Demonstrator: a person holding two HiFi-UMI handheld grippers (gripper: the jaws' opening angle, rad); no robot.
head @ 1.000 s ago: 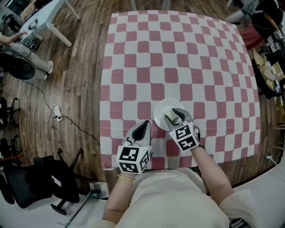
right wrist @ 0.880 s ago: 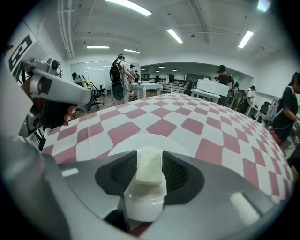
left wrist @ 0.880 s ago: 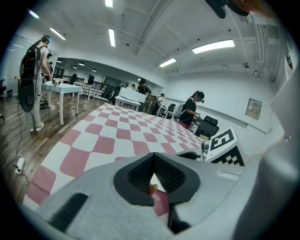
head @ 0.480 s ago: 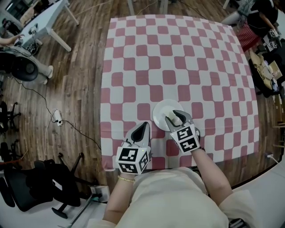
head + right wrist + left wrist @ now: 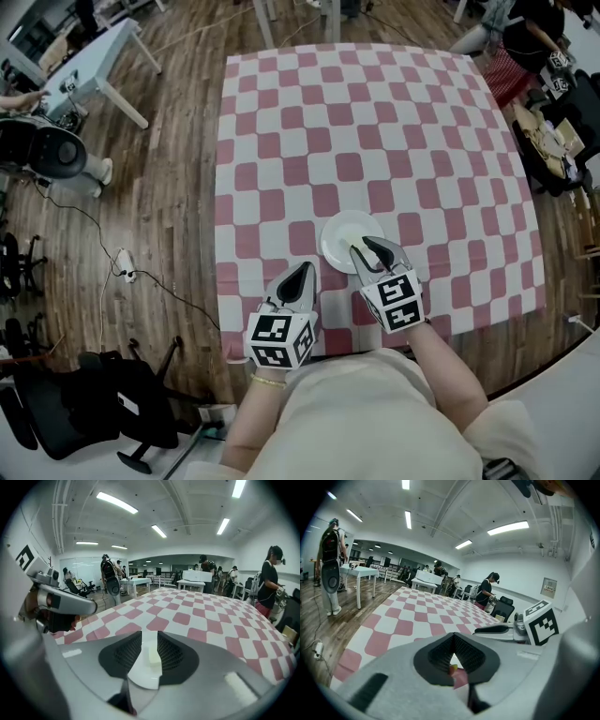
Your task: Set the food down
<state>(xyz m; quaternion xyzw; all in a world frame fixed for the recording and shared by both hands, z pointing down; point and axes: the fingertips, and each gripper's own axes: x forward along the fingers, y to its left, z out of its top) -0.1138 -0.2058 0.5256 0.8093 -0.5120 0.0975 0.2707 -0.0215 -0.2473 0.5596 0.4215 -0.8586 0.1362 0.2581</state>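
A small pale block of food (image 5: 153, 656) lies on a white plate (image 5: 339, 232) near the front edge of the red-and-white checked table (image 5: 375, 131). My right gripper (image 5: 376, 250) reaches over the plate's near right side. Its jaws are closing with the food between them, and a sliver of plate (image 5: 143, 677) still shows on the block's left. In the right gripper view the right gripper (image 5: 150, 654) straddles the block. My left gripper (image 5: 301, 274) rests just left of the plate, over the cloth, jaws together with nothing held. In its own view the left gripper (image 5: 453, 662) shows only a small gap.
The table's near edge runs just under both grippers. Wooden floor lies to the left, with a cable and power strip (image 5: 122, 265), a black office chair (image 5: 84, 403) and a white table (image 5: 89, 56). People stand beyond the far and right sides of the table (image 5: 525, 37).
My right gripper's jaws have drawn closer together around the food on the plate. The left gripper has stayed where it was.
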